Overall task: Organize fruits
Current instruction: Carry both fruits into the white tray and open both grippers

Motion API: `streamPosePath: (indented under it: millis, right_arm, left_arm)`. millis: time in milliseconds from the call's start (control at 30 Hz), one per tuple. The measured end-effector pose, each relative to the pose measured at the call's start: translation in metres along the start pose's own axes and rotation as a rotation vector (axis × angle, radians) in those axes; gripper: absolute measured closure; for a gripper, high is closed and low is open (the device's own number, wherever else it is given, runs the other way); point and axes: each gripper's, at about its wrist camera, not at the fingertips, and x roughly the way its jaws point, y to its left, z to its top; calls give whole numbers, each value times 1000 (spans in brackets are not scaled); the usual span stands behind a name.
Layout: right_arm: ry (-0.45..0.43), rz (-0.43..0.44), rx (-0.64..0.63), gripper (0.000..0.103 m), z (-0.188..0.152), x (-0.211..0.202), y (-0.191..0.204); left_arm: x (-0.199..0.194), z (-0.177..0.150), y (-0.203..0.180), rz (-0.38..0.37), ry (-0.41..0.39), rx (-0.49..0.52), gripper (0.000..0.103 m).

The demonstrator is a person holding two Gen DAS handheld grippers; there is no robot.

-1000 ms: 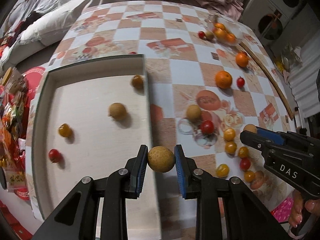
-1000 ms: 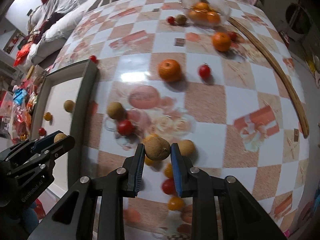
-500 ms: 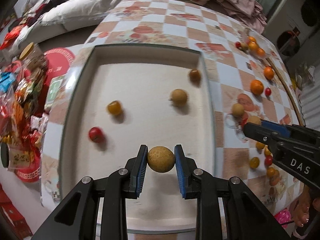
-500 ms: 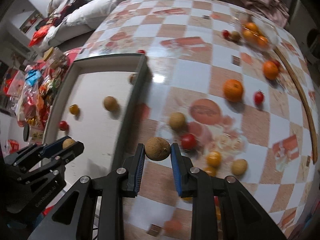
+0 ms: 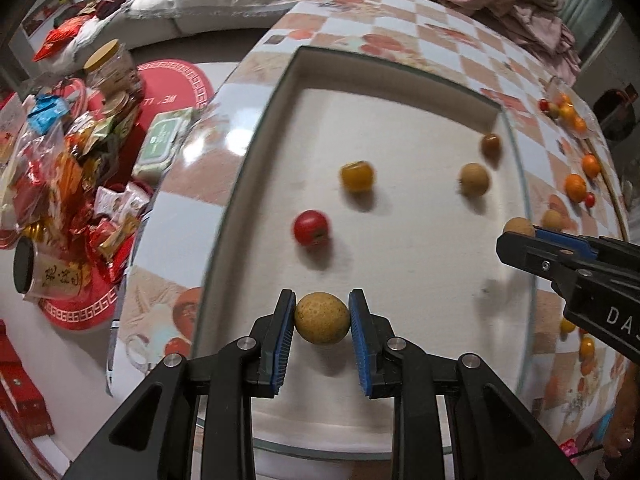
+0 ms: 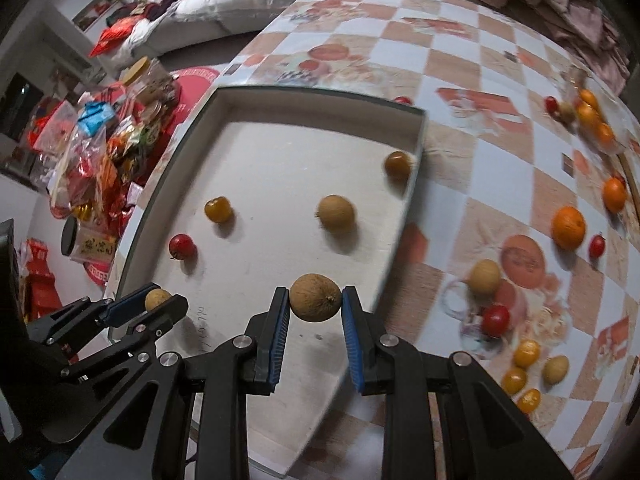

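Checkered cloth in orange and white, with fruit drawings on it, covers the table (image 6: 480, 80). On it sits a big white tray (image 6: 216, 104) with low walls.

In the left wrist view, the left gripper (image 5: 322, 320) is at the bottom middle. Its blue pads are squeezed tight on a round tan fruit (image 5: 322, 319), held above the near part of the tray. Inside the tray lie a red tomato (image 5: 312, 227), a yellow tomato (image 5: 357, 176), a tan round fruit (image 5: 474, 179) and a small brown fruit (image 5: 490, 143) by the right wall. The right gripper (image 5: 520, 232) pokes in from the right edge, and white letters "DA" show on its black side.

In the right wrist view, the right gripper (image 6: 315, 300) is at the bottom middle. Its pads are closed tight on a brown fruit (image 6: 315, 297) with a little stem, over the tray's near right part. The other gripper shows at the lower left with its own tan fruit pinched in its tip.

To the right of the tray, more fruit lies on the cloth: an orange (image 6: 568, 227), red tomatoes (image 6: 495, 320), yellow tomatoes (image 6: 526, 354) and tan fruits (image 6: 484, 277). A clear bowl (image 6: 588, 120) with oranges sits at the upper right.

At the left of the frame, on the floor, is a pile of shiny snack bags (image 5: 60, 160), a jar (image 5: 110, 68) with a yellow lid, and a red mat (image 5: 176, 84) with letters too blurry to read.
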Motion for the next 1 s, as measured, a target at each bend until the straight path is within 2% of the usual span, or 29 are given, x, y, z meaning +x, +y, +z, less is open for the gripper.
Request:
streamPosePath:
  millis: [233,500,533,567,633,900,967,1000]
  right_arm:
    - [37,-18,-26,74,5,26,10]
    - [48,-57,-54,74,7,38,12]
    - [50,-60,-57,74,7,40,12]
    - [48,-63,-63,73,6,39,13]
    - [50,-62,-75,67,6,40,14]
    - [52,-47,-79,49,6,39,20]
    - [45,-38,-69,34,7,36,19]
    - [39,-29,-65,32,8,34,19]
  left_arm:
    - [11,-1,9,32,8,-12,74]
    - [15,-2,4,42,13,38,74]
    - [15,-2,4,44,12,43,73]
    - [15,-2,4,51,11,46,61]
    - [13,-3,5,40,2,41,33]
    - [12,-6,3,46,13,53,33]
    - [11,-7,4,48,14,53,33]
    - [11,-7,4,50,14,53,33]
